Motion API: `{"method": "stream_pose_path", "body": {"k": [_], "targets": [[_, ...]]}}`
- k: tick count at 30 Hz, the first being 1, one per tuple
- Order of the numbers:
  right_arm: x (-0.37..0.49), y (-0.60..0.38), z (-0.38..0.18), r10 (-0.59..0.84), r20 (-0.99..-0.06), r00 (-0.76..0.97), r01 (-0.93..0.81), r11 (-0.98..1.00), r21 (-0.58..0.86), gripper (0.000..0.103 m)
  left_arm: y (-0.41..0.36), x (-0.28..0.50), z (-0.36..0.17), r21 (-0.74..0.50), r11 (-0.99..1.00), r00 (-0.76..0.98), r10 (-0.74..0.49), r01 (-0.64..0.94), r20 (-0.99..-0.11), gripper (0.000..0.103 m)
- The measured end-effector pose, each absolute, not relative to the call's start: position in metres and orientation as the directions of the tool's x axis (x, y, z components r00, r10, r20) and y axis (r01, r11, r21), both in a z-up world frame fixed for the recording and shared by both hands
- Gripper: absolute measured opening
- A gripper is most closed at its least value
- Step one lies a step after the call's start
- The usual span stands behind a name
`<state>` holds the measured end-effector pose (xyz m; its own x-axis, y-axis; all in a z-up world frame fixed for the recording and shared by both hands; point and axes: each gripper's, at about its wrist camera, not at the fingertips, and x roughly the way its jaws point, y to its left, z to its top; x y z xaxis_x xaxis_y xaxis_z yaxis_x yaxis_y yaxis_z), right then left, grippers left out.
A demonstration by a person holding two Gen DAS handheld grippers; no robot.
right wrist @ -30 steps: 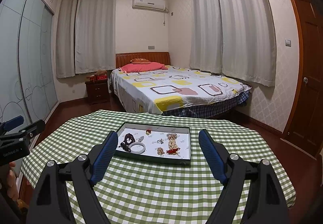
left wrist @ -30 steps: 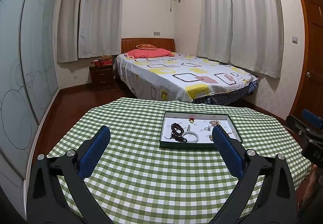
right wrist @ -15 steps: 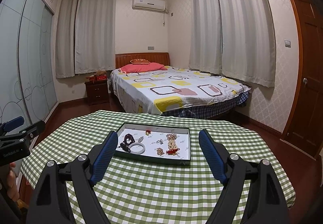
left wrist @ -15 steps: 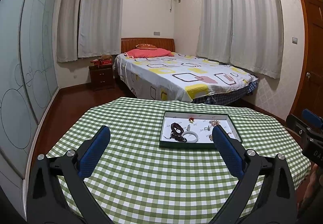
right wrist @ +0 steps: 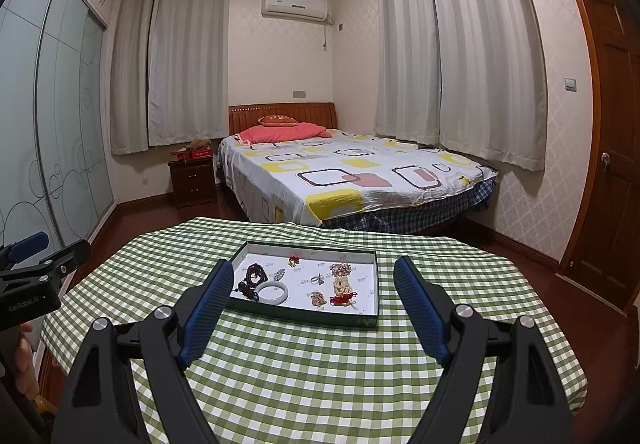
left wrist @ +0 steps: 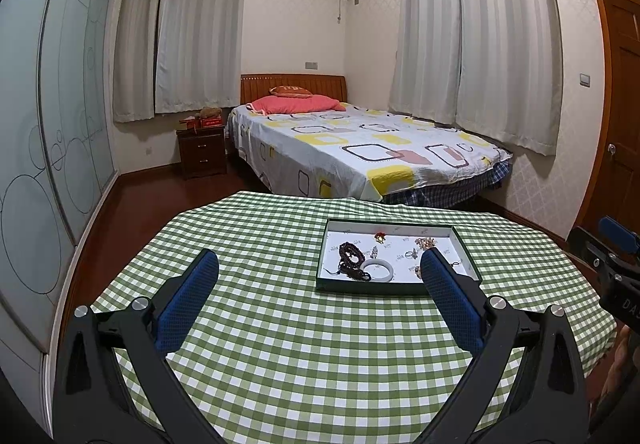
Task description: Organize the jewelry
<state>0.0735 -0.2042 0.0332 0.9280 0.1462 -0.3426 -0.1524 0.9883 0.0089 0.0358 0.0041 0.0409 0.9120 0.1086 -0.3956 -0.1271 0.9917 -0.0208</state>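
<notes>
Green-walled tray (right wrist: pixel 304 314), both claws unmoved, agape.

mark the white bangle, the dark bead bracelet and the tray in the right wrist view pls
white bangle (right wrist: pixel 272 291): right wrist view, on the near arc of its ring.
dark bead bracelet (right wrist: pixel 256 274): right wrist view, on the coiled beads.
tray (right wrist: pixel 304 316): right wrist view, on its near green wall.

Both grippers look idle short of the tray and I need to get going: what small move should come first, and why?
Probably ease the right gripper forward and down toward the white bangle in the tray. Its jaws are open and empty, the tray is right ahead of it, and the bangle lies near the front edge, though close beside the dark bead strand. The left gripper is open too, but the tray lies off to its right.
</notes>
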Motion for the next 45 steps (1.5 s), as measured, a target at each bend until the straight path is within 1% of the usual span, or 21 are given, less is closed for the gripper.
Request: {"method": "stream_pose_path", "body": {"k": [25,32,37,45], "targets": [[0.072,-0.201,0.028,0.147,-0.347,0.926,-0.152,0.988,0.01,0.08,0.005,0.036,0.039,-0.028,0.991,0.91,0.106,-0.128,-0.402,0.098],[0.07,-0.199,0.027,0.148,-0.351,0.925,-0.154,0.988,0.01,0.08,0.004,0.035,0.04,-0.029,0.989,0.909,0.124,-0.148,-0.399,0.098],[0.069,-0.199,0.024,0.149,-0.357,0.922,-0.155,0.988,0.011,0.08,-0.002,0.039,0.036,-0.018,0.993,0.901,0.095,-0.113,-0.423,0.099],[0.071,-0.2,0.022,0.149,-0.366,0.918,-0.154,0.988,0.015,0.08,0.0,0.043,0.031,-0.072,0.995,0.893,0.025,-0.064,-0.45,0.099]]}}
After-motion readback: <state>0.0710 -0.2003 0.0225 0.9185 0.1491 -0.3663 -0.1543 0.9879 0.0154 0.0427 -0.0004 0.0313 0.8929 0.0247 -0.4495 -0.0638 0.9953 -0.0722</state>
